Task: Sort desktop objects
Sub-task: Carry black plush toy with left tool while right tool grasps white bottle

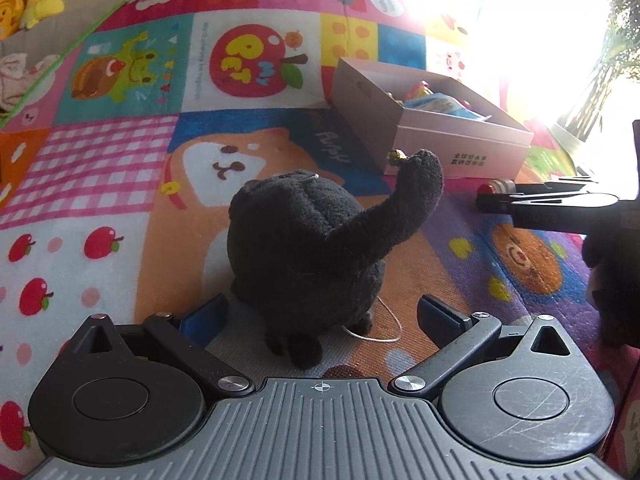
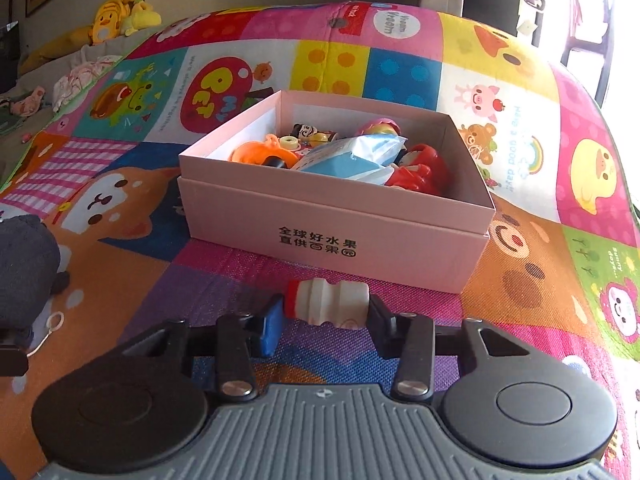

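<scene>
Right gripper clamping toy bottle

Left tool spread wide, angled downward — right tool narrowed, pads pressing, also angled downward.

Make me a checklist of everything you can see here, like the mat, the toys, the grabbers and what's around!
Surface: colourful cartoon play mat, animal and fruit pictures.
Job's things: pink cardboard box, open, already holding small toys; white toy bottle with red cap lying on its side before the box; black plush toy sitting on the mat.
Clutter: thin string loop beside the plush.
Grippers: left gripper open, fingers either side of the plush; right gripper closed on the bottle's two ends.
Cables: nothing seen.
Surroundings: yellow plush toys beyond the mat; bright window.
</scene>
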Tool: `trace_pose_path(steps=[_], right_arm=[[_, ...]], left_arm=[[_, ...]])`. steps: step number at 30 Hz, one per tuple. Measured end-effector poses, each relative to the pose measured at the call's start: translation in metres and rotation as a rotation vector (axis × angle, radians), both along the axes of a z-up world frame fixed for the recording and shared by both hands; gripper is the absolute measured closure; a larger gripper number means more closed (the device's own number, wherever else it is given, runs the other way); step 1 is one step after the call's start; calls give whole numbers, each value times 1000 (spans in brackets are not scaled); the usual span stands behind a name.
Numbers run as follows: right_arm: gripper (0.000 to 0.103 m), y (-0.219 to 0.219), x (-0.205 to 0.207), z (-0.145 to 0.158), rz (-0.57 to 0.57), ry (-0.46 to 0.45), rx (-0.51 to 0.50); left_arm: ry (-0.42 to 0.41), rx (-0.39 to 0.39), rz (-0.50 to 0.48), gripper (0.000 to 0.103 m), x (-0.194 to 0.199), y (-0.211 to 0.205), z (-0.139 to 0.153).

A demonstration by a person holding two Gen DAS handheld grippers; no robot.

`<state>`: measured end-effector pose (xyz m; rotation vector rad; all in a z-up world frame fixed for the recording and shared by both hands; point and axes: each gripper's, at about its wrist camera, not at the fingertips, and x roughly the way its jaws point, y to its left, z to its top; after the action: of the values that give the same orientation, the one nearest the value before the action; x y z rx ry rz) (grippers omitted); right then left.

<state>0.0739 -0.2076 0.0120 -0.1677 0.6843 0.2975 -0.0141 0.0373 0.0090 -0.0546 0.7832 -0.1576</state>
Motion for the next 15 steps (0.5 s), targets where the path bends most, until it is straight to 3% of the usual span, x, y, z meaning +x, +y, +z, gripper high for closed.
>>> trace_pose_path(steps=[4,11,15], right_arm=[[59,1,-10,-1,20,-15,-17],[59,2,-10,-1,21,-20,-22],[59,3,-12,-1,23,-23,-27]], left_arm=[[7,103,48,0,5,6,-1],[-12,172,94,0,11,23,1],[-16,161,134,0,25,32,-2]])
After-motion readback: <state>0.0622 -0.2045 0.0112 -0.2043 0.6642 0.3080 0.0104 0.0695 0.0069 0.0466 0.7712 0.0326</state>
